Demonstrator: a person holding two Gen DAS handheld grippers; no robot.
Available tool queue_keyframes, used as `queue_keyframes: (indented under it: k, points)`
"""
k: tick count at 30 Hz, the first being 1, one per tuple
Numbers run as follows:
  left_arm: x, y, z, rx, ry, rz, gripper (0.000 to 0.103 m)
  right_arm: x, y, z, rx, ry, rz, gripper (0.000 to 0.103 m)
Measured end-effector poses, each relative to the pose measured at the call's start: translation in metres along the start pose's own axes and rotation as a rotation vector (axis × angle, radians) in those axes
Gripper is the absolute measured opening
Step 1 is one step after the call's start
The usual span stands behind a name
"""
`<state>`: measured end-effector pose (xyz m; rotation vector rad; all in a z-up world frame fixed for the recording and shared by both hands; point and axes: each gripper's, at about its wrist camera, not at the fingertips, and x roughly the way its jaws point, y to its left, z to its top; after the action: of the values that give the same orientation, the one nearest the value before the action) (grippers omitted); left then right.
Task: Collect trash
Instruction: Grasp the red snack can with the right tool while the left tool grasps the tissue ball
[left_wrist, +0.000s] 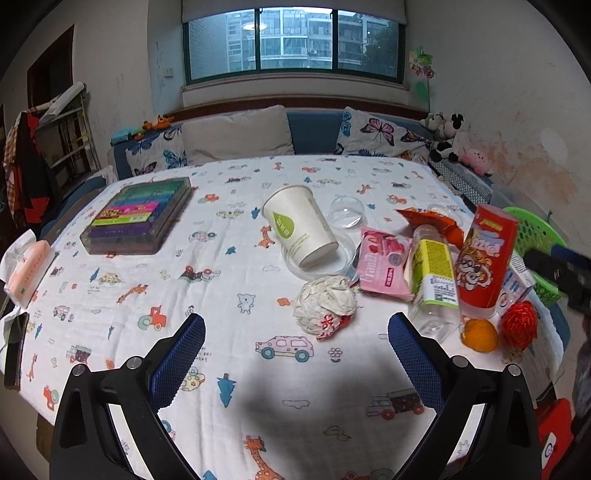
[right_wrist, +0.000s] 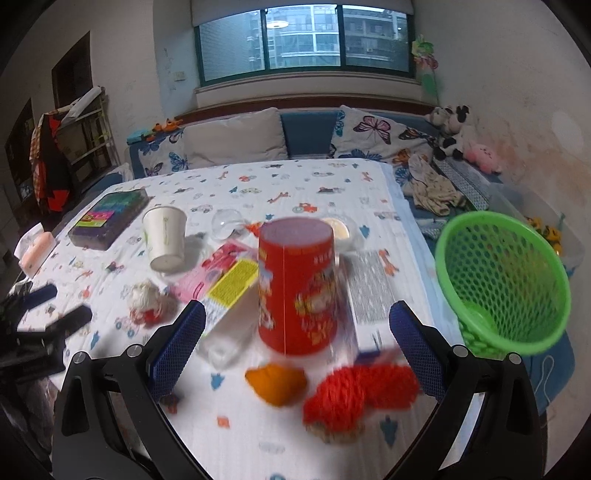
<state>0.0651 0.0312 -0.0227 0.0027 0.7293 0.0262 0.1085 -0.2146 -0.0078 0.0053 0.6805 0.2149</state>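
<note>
Trash lies on the patterned tablecloth: a crumpled paper ball (left_wrist: 325, 304), a tipped paper cup (left_wrist: 301, 229), a pink wrapper (left_wrist: 384, 266), a clear bottle with yellow label (left_wrist: 432, 277), a red snack canister (left_wrist: 484, 258), an orange peel (left_wrist: 480, 334) and a red fuzzy ball (left_wrist: 519, 325). My left gripper (left_wrist: 295, 354) is open, just short of the paper ball. My right gripper (right_wrist: 297, 339) is open around the red canister (right_wrist: 297, 284), not touching it. The peel (right_wrist: 275, 382) and red ball (right_wrist: 354, 398) lie in front. The green basket (right_wrist: 506, 280) hangs off the table's right edge.
A box of coloured markers (left_wrist: 138, 216) and a tissue pack (left_wrist: 27, 271) sit at the table's left. A clear dome lid (left_wrist: 345, 212) lies behind the cup. A sofa with cushions (left_wrist: 236, 134) stands beyond the table. The left gripper shows in the right wrist view (right_wrist: 40, 314).
</note>
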Motion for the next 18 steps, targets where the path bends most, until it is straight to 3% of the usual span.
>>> queue_keyframes:
  k: [5,13,18]
  points:
    - [0.020,0.005,0.000,-0.002,0.056,-0.025,0.096,0.024,-0.001,0.016,-0.005,0.024,0.000,0.098]
    - [0.062,-0.003,0.007,0.039,0.130,-0.056,0.095,0.053,-0.010,0.022,0.020,0.083,0.019,0.083]
    - [0.082,-0.011,0.011,0.074,0.157,-0.072,0.077,0.055,-0.014,0.023,0.030,0.095,0.029,0.067]
